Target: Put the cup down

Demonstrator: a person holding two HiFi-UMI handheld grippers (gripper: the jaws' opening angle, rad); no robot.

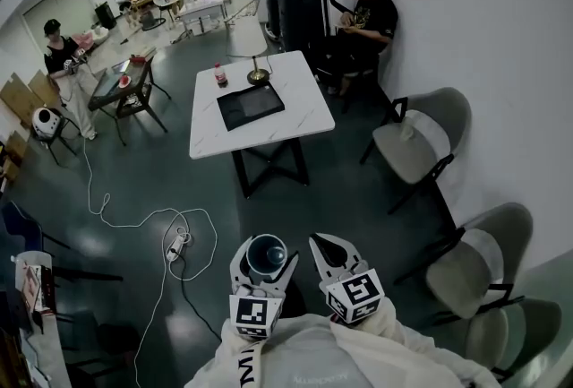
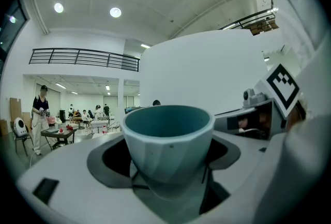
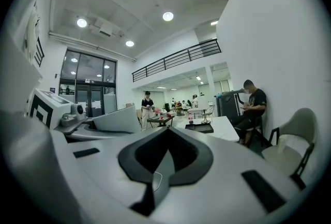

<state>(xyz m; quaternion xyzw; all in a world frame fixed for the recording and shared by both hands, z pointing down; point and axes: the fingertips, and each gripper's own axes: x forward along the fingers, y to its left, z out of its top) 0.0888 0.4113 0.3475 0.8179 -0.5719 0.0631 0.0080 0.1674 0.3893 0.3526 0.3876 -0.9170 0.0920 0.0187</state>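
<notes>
Head view: my left gripper (image 1: 265,262) sits low in frame, close to my body, w/ the teal cup (image 1: 267,250) upright between its jaws, mouth up, held in the air above the grey floor (image 1: 134,180). Right gripper (image 1: 329,250) is just beside it, to the right. White table (image 1: 300,122) is well ahead, w/ a dark tray (image 1: 251,105), a bottle (image 1: 220,75) and a lamp (image 1: 255,55) on it. A white cable (image 1: 161,225) trails across the floor.

Left gripper view: both jaws press against the cup's sides low down, so a firm hold; rim stands clear above them. Cup is up off any surface.

Right gripper view: jaws are together, tips meeting, nothing between them. Table shows far off, w/ a seated person (image 3: 253,106) by the wall.
</notes>
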